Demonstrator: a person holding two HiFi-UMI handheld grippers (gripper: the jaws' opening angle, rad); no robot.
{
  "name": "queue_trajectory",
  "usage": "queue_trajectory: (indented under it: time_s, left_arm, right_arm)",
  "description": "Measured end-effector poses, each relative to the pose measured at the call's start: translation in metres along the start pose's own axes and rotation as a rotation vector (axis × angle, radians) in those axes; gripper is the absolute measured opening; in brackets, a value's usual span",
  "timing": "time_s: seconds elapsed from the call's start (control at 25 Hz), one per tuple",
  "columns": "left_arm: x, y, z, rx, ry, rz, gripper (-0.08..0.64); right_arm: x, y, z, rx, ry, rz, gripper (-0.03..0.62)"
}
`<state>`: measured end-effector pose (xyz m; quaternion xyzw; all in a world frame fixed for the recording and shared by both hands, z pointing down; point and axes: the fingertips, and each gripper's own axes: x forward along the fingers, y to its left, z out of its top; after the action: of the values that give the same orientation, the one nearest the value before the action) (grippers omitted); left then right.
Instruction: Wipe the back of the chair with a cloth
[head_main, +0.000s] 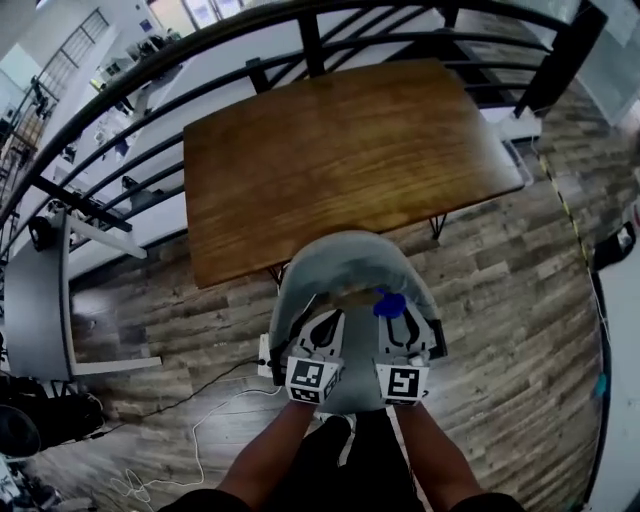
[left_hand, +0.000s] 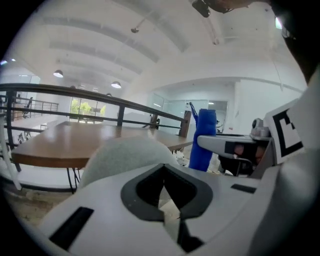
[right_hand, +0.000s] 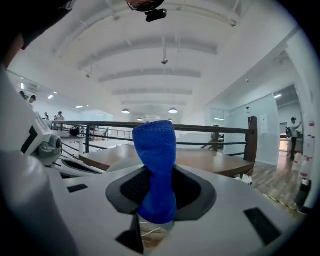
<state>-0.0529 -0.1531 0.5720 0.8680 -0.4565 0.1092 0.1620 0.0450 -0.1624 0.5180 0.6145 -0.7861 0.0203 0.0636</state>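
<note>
A grey chair stands tucked under the table, its curved padded back (head_main: 345, 250) arching toward the table. In the left gripper view the chair back (left_hand: 125, 155) rises just beyond the jaws. Both grippers hover over the seat, inside the curve of the back. My right gripper (head_main: 398, 322) is shut on a blue cloth (head_main: 388, 305), which stands up out of its jaws as a twisted roll (right_hand: 157, 165). My left gripper (head_main: 322, 325) is shut, its jaws meeting with nothing between them. The blue cloth (left_hand: 202, 137) shows to the left gripper's right.
A brown wooden table (head_main: 340, 150) stands beyond the chair, with a dark metal railing (head_main: 200, 50) behind it. A white power strip (head_main: 264, 355) and cables (head_main: 190, 440) lie on the plank floor to the left. A grey panel (head_main: 35, 310) stands at far left.
</note>
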Motion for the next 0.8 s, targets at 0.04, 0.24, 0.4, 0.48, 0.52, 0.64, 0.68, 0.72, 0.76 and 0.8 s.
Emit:
queue_trajectory:
  time_s: [0.04, 0.24, 0.4, 0.48, 0.52, 0.64, 0.68, 0.72, 0.76, 0.8]
  left_arm:
    - [-0.011, 0.0, 0.008, 0.0, -0.012, 0.011, 0.005]
    - [-0.065, -0.018, 0.042, 0.069, -0.056, 0.012, 0.005]
    - [-0.111, -0.031, 0.06, 0.127, -0.092, -0.006, 0.005]
    - [-0.133, -0.029, 0.068, 0.118, -0.117, 0.007, 0.005]
    - [-0.142, -0.028, 0.072, 0.111, -0.131, 0.013, 0.005]
    - [-0.164, -0.026, 0.081, 0.098, -0.174, 0.029, 0.005]
    - [-0.171, -0.024, 0.086, 0.097, -0.189, 0.032, 0.005]
    - [-0.18, -0.022, 0.089, 0.097, -0.203, 0.035, 0.005]
    - [-0.189, -0.019, 0.091, 0.096, -0.214, 0.036, 0.005]
    - [-0.198, -0.016, 0.092, 0.095, -0.22, 0.037, 0.005]
  right_arm:
    - [-0.004, 0.006, 0.012, 0.007, -0.011, 0.007, 0.117]
    - [-0.029, 0.049, 0.062, -0.026, -0.068, 0.096, 0.117]
    - [-0.061, 0.088, 0.089, -0.1, -0.086, 0.164, 0.117]
    - [-0.075, 0.104, 0.097, -0.1, -0.088, 0.192, 0.117]
    - [-0.083, 0.112, 0.098, -0.098, -0.081, 0.207, 0.117]
    - [-0.106, 0.131, 0.1, -0.076, -0.049, 0.236, 0.117]
    - [-0.11, 0.137, 0.102, -0.08, -0.041, 0.238, 0.117]
    - [-0.114, 0.143, 0.104, -0.092, -0.037, 0.238, 0.117]
    - [-0.117, 0.15, 0.106, -0.107, -0.036, 0.237, 0.117]
    - [-0.12, 0.155, 0.106, -0.121, -0.034, 0.234, 0.117]
